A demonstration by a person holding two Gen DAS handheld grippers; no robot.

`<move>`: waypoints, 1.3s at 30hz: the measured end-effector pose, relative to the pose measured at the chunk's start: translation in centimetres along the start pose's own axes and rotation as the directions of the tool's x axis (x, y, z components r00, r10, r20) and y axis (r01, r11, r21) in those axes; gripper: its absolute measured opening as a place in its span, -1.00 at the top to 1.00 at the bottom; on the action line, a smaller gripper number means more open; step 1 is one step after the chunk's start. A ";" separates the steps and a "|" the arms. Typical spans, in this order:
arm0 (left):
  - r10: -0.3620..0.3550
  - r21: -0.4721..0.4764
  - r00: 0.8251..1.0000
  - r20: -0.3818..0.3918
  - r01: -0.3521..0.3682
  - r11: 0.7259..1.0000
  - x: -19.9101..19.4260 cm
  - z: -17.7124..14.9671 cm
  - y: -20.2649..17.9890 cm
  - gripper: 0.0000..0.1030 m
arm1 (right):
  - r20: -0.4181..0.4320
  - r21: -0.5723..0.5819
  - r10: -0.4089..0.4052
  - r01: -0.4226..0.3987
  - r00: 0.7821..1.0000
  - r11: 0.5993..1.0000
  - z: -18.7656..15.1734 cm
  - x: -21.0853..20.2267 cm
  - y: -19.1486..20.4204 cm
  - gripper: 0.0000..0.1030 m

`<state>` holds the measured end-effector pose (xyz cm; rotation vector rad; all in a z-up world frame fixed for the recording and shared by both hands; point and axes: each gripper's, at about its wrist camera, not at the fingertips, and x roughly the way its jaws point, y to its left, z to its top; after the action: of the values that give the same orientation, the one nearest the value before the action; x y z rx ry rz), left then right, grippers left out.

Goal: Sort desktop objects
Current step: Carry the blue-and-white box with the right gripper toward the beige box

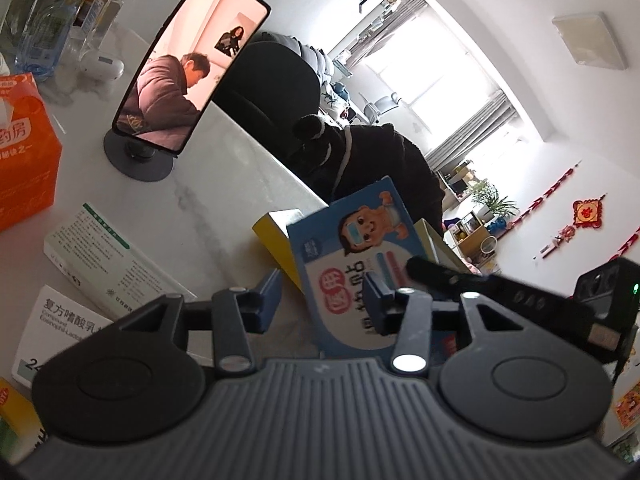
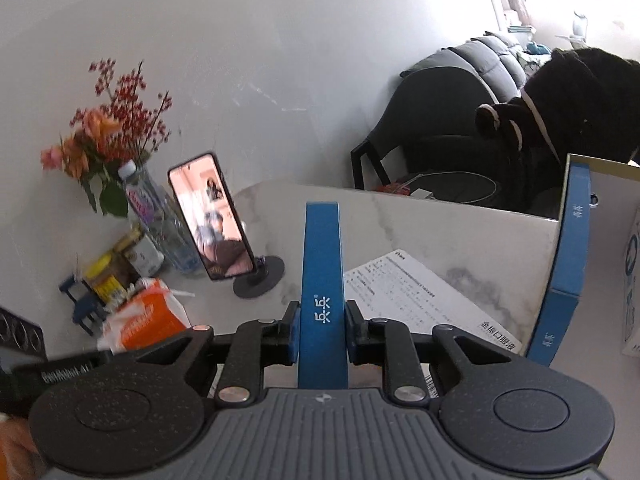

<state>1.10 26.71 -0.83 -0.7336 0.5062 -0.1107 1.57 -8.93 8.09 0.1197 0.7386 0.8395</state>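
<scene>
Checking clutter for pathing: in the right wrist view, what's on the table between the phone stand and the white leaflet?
Bare marble tabletop, apart from the blue box that the right gripper holds up across that gap.

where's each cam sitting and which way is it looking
Left wrist: on the left gripper, looking along its fingers over the table towards a window; a blue box stands between the fingers, the other gripper's body at right.
Right wrist: on the right gripper, facing the wall and flowers; its pads clamp a thin blue box.
Shared: the phone on its stand, orange pack.
</scene>
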 end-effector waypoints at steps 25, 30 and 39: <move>-0.354 -0.107 0.918 -0.179 0.339 0.935 5.9 -2.5 -0.4 -0.61 | 0.034 0.137 0.029 -0.033 0.999 0.990 2.9 -5.0 -2.4 0.53; -0.403 -0.087 0.903 -0.148 0.394 0.915 5.4 -2.7 -1.0 -0.63 | 0.007 0.173 0.049 -0.049 0.999 0.984 2.4 -4.4 -2.6 0.53; -0.346 -0.046 0.925 -0.155 0.343 0.938 5.5 -3.2 -1.4 -0.64 | -0.019 0.198 0.057 -0.052 0.998 0.979 1.4 -3.5 -3.3 0.52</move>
<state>4.48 22.24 -4.07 -0.8304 0.5283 -0.4988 3.07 -13.39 9.82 0.3087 0.8446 0.8196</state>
